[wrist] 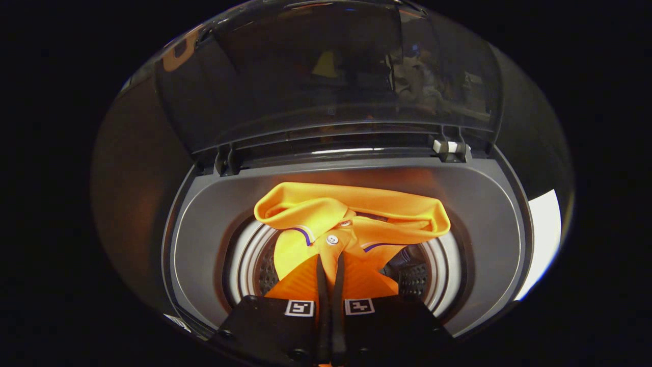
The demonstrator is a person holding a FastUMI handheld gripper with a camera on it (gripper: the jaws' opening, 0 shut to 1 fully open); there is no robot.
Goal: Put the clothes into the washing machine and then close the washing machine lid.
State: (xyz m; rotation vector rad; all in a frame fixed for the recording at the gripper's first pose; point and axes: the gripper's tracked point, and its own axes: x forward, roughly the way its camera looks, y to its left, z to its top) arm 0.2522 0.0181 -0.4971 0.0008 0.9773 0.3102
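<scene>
A: What surrounds the machine?

B: A dim booth. Dark brownish shadow lies at 9 o'clock of the grey plastic top-loading washing machine (479,214), and a bright white patch of surface (545,229) shows at 3 o'clock of it, past the rim.

A: And the machine itself?

B: Its smoked transparent lid (326,76) stands raised at 12 o'clock, hinged along the back on 2 brackets, 1 of them with a small white block (442,146). Faint reflections show in the lid, too blurred to make out. Below it the grey top deck rings a round opening, and inside that sits the ribbed, perforated steel drum (249,260).

A: What is in the drum?

B: A bright orange polo shirt with purple collar trim and 2 white buttons (351,224). It hangs over the opening: its folded collar end spreads across the mouth toward 12 o'clock, and the lower cloth drops into the drum toward 6 o'clock.

A: The gripper?

B: The gripper (331,265) is nearly fully closed, both fingers pinching a fold of the orange cloth just below the buttons.

A: Any writing?

B: None that can be read. 2 square black-and-white marker tags (299,308) sit on the gripper body, 1 beside each finger base.
</scene>
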